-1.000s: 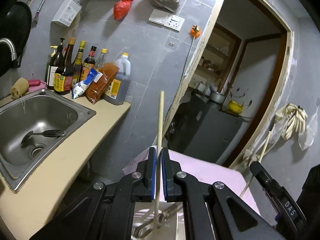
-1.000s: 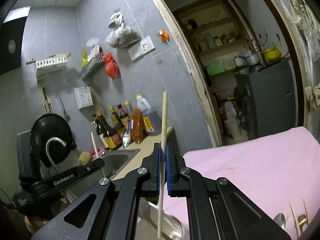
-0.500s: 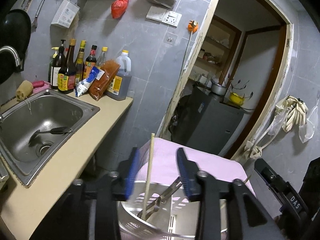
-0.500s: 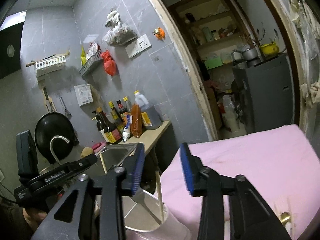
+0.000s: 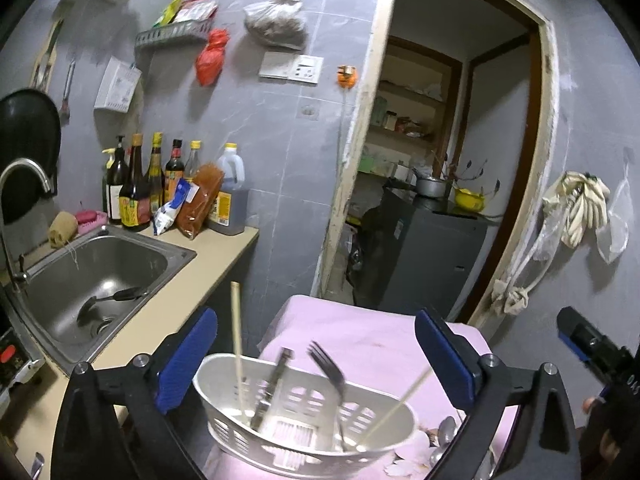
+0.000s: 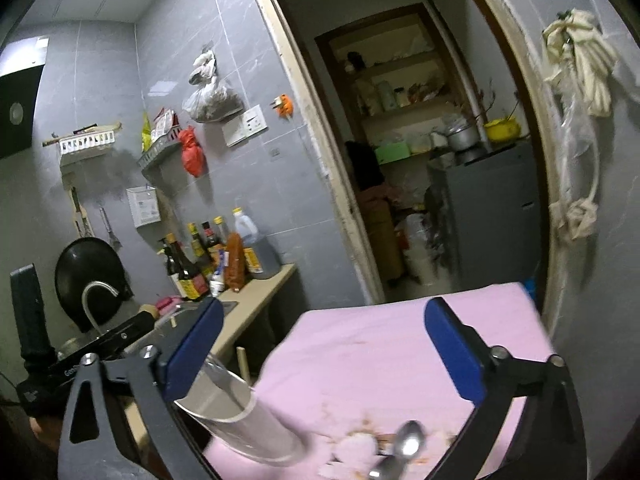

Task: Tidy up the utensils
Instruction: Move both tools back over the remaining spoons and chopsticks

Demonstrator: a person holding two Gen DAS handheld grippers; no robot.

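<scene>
Utensils stand in a white slotted basket (image 5: 308, 436) at 6 o'clock in the left wrist view, resting on the pink cloth (image 5: 360, 336) that covers the table. In it we note one chopstick (image 5: 238, 344) leaning toward 11 o'clock, a second chopstick (image 5: 396, 408) slanting toward 2 o'clock, a fork (image 5: 330, 368) with tines up, and a dark flat handle (image 5: 272, 388) we cannot identify through the blur. A spoon (image 5: 446, 432) lies on the cloth just beside the basket at 4 o'clock. The left gripper (image 5: 316, 344) is opening, its blue pads wide apart; the basket sits between and below them, nothing pressed by either pad. At 9 o'clock we log a steel sink (image 5: 100, 264), with sauce bottles (image 5: 136, 184) at 10 o'clock. In the right wrist view the right gripper (image 6: 324, 340) is likewise opening, pads wide and bare, nothing gripped. The basket (image 6: 240, 420) appears blurred at 7 o'clock, a chopstick tip (image 6: 242, 364) rising from it. A spoon (image 6: 404, 448) lies on the cloth (image 6: 380, 340) at 5 o'clock. The other gripper's black body (image 6: 100, 344) shows at 9 o'clock. A doorway (image 6: 420, 160) opens at 12 o'clock.
</scene>
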